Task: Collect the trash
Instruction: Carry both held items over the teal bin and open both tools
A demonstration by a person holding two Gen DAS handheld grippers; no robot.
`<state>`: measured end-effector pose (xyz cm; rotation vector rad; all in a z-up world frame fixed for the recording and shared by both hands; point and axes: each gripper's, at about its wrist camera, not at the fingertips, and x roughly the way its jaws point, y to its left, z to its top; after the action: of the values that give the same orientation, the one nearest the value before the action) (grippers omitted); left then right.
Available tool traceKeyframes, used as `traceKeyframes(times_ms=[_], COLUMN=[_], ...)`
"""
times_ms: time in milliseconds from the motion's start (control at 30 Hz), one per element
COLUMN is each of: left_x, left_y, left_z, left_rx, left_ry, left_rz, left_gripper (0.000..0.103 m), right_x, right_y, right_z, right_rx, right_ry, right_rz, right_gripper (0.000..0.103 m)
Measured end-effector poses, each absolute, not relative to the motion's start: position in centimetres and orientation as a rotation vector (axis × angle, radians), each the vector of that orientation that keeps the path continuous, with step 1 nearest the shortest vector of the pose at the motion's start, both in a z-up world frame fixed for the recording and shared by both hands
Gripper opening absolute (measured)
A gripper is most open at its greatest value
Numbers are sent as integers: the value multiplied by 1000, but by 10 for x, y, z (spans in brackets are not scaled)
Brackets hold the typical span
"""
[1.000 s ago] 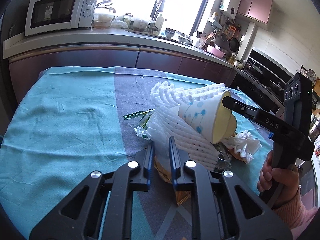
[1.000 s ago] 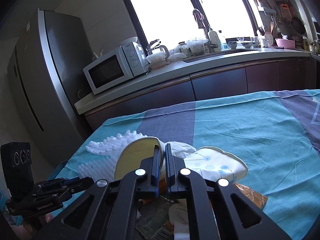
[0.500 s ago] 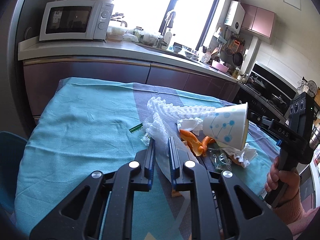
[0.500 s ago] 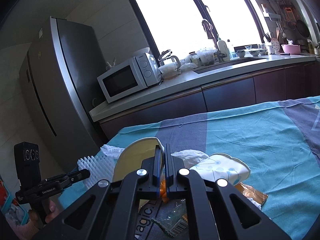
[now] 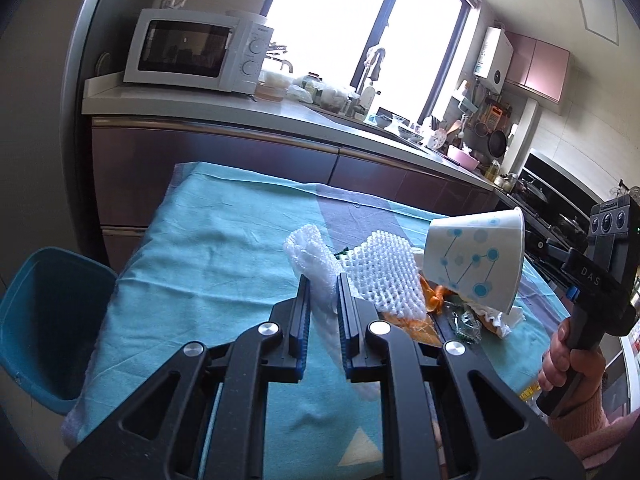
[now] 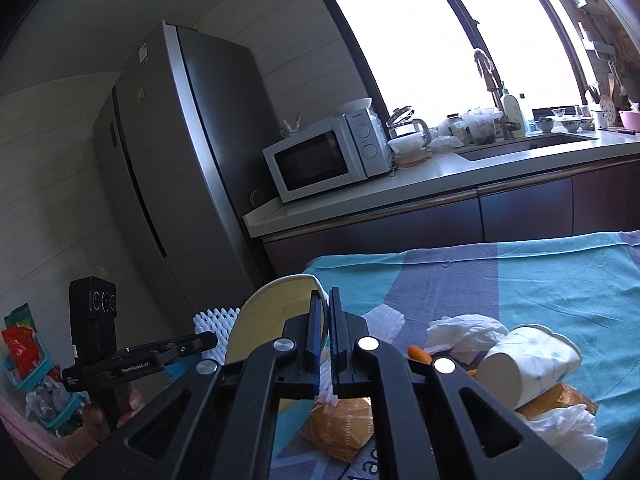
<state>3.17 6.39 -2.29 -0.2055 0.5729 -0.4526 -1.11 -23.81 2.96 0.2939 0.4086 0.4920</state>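
So we are mid-haul: off to our left waits the blue bin (image 5: 48,320). Our left gripper (image 5: 323,304) is clamped on a white foam net (image 5: 316,272), and our right gripper (image 6: 324,320) pinches the rim of a paper cup (image 5: 476,260). Ahead and below, the trash pile (image 6: 500,364) remains on the table.

free: left tablecloth (image 5: 208,264) | blocked: trash pile (image 5: 436,300) centre-right | bin (image 5: 44,320) beside left edge
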Motion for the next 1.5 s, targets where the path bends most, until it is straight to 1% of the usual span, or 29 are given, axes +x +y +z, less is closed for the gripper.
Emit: traceKeyframes(times_ms=[467, 800, 1067, 1400, 1500], left_x=[14, 15, 33, 57, 62], left_y=[173, 247, 285, 300, 300], left_z=[-9, -19, -44, -86, -94], left_rx=[-276, -295, -315, -341, -338], left_ry=[515, 528, 590, 695, 711], left_rz=[-141, 79, 176, 207, 212], left_gripper=[13, 13, 13, 13, 13], right_x=[61, 108, 133, 160, 165], right_y=[-129, -41, 20, 76, 87], right_z=[30, 21, -1, -32, -39], right_rx=[278, 251, 208, 159, 142], right_ry=[541, 662, 763, 904, 930], right_rz=[745, 895, 924, 934, 921], right_gripper=[3, 3, 3, 3, 6])
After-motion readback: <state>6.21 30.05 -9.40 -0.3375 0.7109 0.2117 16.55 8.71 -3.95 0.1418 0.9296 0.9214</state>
